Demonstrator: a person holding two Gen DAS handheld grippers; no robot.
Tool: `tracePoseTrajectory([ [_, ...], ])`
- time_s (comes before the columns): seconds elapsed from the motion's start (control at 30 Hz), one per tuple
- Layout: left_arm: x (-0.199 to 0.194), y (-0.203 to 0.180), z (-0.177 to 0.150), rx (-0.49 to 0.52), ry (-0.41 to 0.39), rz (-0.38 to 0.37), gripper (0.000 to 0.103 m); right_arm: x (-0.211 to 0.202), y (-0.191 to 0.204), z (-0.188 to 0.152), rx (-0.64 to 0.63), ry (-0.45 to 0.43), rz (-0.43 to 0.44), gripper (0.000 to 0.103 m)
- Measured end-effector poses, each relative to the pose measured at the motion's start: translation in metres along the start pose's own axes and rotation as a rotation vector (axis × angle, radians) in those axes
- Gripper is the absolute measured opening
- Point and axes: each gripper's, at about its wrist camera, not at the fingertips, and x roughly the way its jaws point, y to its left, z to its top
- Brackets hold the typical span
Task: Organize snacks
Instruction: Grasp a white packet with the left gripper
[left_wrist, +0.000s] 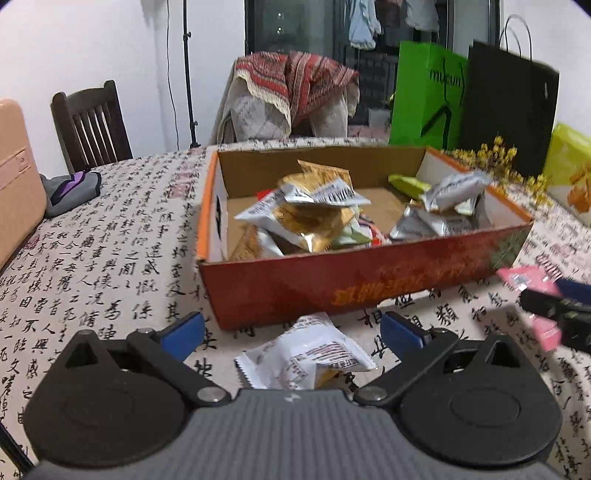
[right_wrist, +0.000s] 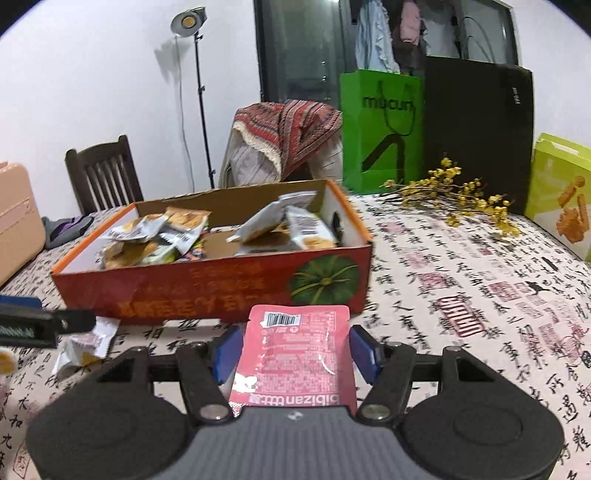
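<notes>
Right gripper: blue pads closed on the side edges of a pink snack packet, held near the box's front wall.
Left gripper: jaws spread wide, nothing gripped; a white snack packet lies on the tablecloth between them.
Box: red cardboard, open-topped, holding mixed snack packets, just beyond both grippers.

A white wall is running behind the table, whose calligraphy-print cloth is covering it. A dark wooden chair is standing at the far left, and a second chair, draped with a striped blanket, is sitting farther right. A lamp on a thin stand is glowing near the wall. Clothes are hanging behind the dark window.
</notes>
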Motion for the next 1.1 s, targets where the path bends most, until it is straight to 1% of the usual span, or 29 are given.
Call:
tracePoseTrajectory([
  [0.2,0.021,0.000,-0.005,-0.018,0.031,0.033,0.103,0.006,-0.013,-0.002,0.025,0.000,-0.011,0.063],
  [0.4,0.033,0.008,-0.008,-0.053,0.043,0.030,0.103,0.012,-0.015,-0.005,0.039,-0.001,-0.003,0.063],
  [0.43,0.035,0.009,-0.008,-0.057,0.051,0.027,0.101,0.012,-0.015,-0.005,0.039,-0.004,-0.003,0.063],
  [0.47,0.037,0.010,-0.009,-0.061,0.058,0.021,0.095,0.011,-0.015,-0.006,0.039,-0.007,-0.003,0.063],
  [0.5,0.038,0.011,-0.009,-0.064,0.062,0.020,0.093,0.012,-0.015,-0.006,0.039,-0.010,-0.002,0.063],
  [0.6,0.036,0.011,-0.010,-0.058,0.048,0.022,0.080,0.013,-0.014,-0.008,0.035,-0.014,-0.003,0.063],
  [0.7,0.034,0.013,-0.010,-0.072,0.038,0.026,0.067,0.014,-0.013,-0.009,0.034,-0.015,-0.001,0.063],
  [0.73,0.032,0.014,-0.010,-0.081,0.034,0.019,0.053,0.014,-0.013,-0.009,0.036,-0.015,-0.001,0.063],
  [0.77,0.030,0.017,-0.010,-0.094,0.032,-0.001,0.037,0.014,-0.013,-0.009,0.037,-0.016,-0.001,0.063],
  [0.8,0.029,0.019,-0.010,-0.106,0.034,-0.024,0.031,0.014,-0.014,-0.009,0.038,-0.017,-0.002,0.063],
  [0.83,0.027,0.021,-0.009,-0.115,0.033,-0.033,0.027,0.014,-0.014,-0.010,0.038,-0.017,-0.004,0.063],
  [0.93,0.023,0.021,-0.009,-0.116,0.016,-0.043,0.021,0.014,-0.014,-0.010,0.038,-0.018,-0.008,0.063],
  [1.1,0.012,0.015,-0.010,-0.089,-0.023,-0.063,0.016,0.013,-0.013,-0.010,0.035,-0.027,-0.013,0.063],
])
